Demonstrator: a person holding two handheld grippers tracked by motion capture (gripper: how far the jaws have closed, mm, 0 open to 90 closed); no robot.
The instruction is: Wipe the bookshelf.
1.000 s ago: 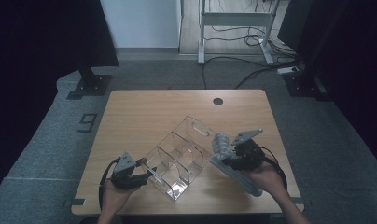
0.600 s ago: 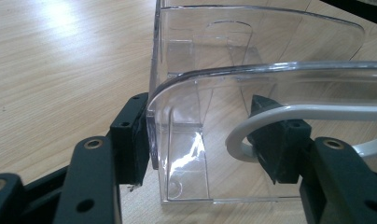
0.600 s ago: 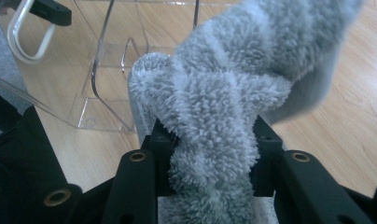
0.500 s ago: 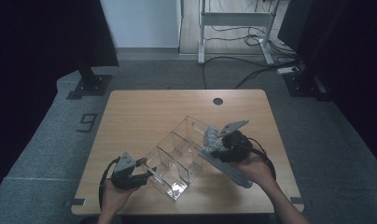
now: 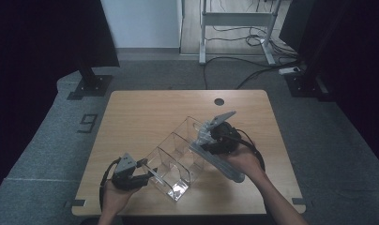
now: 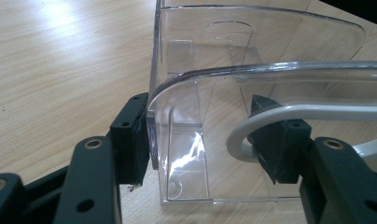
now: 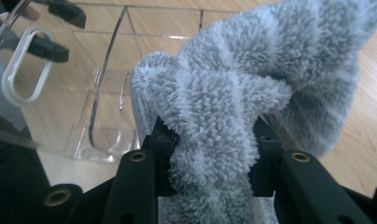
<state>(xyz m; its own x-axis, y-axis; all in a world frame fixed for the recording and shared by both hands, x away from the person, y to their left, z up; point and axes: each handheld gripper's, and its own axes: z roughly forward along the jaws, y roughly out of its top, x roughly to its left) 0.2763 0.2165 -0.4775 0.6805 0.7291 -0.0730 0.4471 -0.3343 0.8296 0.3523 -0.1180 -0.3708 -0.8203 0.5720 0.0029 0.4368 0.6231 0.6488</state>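
Organizer (image 5: 178, 157): left gripper (image 6: 203, 140) clamps its near wall; right gripper (image 7: 210, 158), clenching the cloth (image 7: 252, 93), hovers at the far compartments; wiping remains.

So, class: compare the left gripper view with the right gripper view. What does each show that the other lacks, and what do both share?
Left gripper view: the left tool with one pad outside and one inside the end wall of the clear organiser. Right gripper view: the right tool clamped on a fluffy grey cloth. Both: the organiser, the wooden table and a white cable loop.

A "9" mark (image 5: 87, 123) on the grey floor (image 5: 47, 154) beside the table (image 5: 145, 112).
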